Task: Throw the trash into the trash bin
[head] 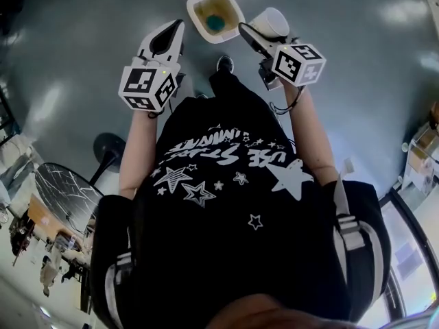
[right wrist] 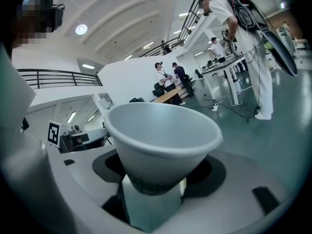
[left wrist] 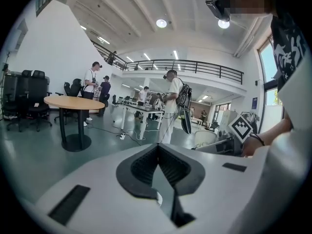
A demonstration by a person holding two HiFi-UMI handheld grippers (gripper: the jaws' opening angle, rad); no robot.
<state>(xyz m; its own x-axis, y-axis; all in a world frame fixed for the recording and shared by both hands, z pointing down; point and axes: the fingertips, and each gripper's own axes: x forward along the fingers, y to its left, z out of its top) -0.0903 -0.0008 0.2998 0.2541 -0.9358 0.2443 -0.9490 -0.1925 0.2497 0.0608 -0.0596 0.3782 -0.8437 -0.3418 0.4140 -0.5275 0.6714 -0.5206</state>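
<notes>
Right gripper: jaws pinch the base of a white paper cup, mouth pointing away. In the head view's upper centre the cup sits just right of the open trash bin, not yet over it. Left gripper: jaws pressed together, empty. Suggest bringing the cup squarely over the opening before letting go.

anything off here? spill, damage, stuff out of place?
Nothing stands out. The right gripper is shut on an undented white cup near the open trash bin, which stands upright with no spill seen around it. The left gripper is shut and empty.
</notes>
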